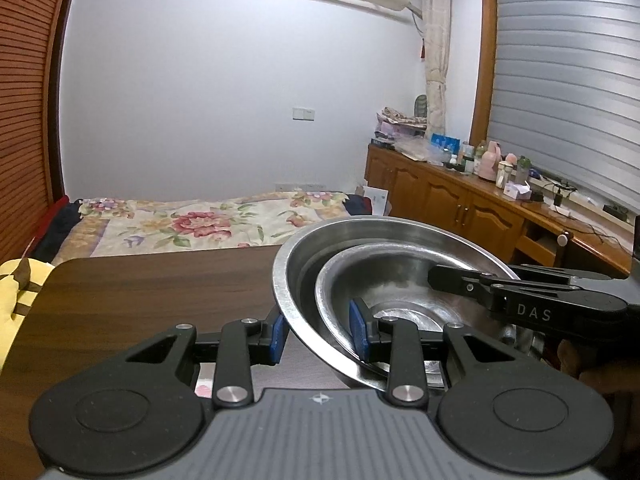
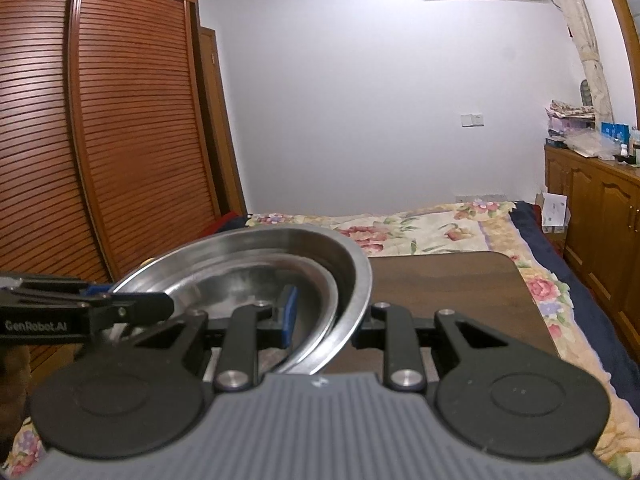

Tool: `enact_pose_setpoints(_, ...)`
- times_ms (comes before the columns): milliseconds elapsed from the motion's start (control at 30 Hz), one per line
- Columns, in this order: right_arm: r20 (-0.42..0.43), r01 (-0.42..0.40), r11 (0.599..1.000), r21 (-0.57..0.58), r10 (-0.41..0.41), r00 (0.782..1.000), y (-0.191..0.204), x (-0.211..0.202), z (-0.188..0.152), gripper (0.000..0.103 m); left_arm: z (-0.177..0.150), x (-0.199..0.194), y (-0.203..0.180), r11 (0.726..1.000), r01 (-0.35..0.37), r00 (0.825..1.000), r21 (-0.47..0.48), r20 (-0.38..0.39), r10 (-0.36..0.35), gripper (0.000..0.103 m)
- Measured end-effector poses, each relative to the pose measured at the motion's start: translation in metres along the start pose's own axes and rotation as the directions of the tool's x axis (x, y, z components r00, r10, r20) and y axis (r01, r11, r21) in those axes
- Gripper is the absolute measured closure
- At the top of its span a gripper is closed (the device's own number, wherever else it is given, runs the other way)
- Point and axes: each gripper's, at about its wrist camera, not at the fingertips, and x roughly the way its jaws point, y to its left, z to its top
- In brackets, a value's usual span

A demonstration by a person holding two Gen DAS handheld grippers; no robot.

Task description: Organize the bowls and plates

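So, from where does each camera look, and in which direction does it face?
Left wrist: sits on the left gripper, faces across the dark table toward the bed; own fingers clamp the nested steel bowls' rim, the right gripper enters from the right.
Right wrist: sits on the right gripper, faces the bed and wardrobe; own fingers clamp the opposite rim, the left gripper enters from the left.
Shared: bowls, table, bed, both grippers.

free: bare table (image 1: 140, 292) left | blocked: nested bowls (image 1: 384, 280), possibly tilted

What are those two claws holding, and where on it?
Two nested steel bowls: the left gripper and the right gripper each pinch the rims, on opposite sides.
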Motion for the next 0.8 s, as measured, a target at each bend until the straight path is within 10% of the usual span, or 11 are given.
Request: enact_pose_setpoints(800, -0.080, -0.132, 0.988, -0.085, 0.125, 0.989, 0.071, 0.036, -0.001, 0.075, -0.011, -0.033, 0.073, 0.992, -0.093, 0.996, -0.090, 0.005, 0.094, 0.069)
